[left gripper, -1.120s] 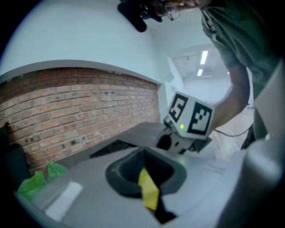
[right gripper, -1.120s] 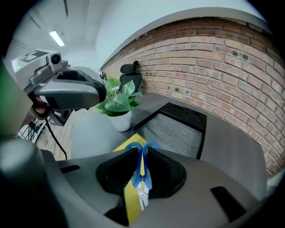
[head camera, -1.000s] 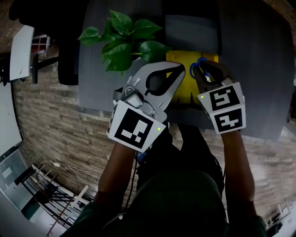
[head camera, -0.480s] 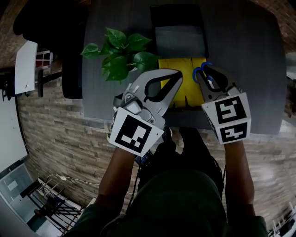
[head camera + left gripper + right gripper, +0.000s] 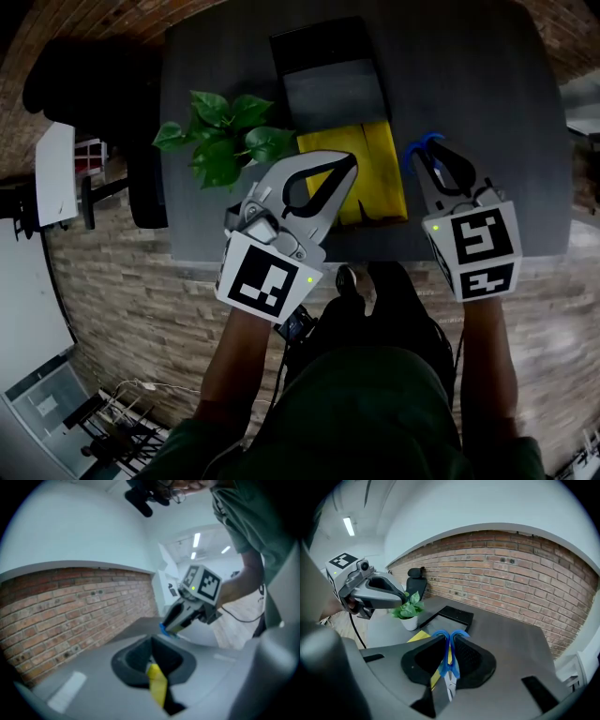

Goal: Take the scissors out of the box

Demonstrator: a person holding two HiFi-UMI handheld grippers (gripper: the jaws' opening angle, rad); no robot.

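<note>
The scissors (image 5: 422,146) have blue handles, and my right gripper (image 5: 430,161) is shut on them above the table, just right of the yellow box (image 5: 377,178). In the right gripper view the blue loops stick out past the tips of the right gripper (image 5: 449,639). The blades of the scissors (image 5: 450,685) point back between the jaws. My left gripper (image 5: 347,163) hangs over the box's left part with its tips together. In the left gripper view the left gripper (image 5: 151,644) shows a yellow strip through the gap behind the tips. Beyond them is the right gripper (image 5: 172,624).
A potted plant (image 5: 225,141) stands left of the yellow box on the dark table (image 5: 487,94). A flat black case (image 5: 328,75) lies behind the box. A brick wall runs along the table's far side. The table's near edge is just below both grippers.
My right gripper has moved right with the scissors, off the yellow box's right edge to a spot beside it. The left gripper has stayed over the box's left side.
</note>
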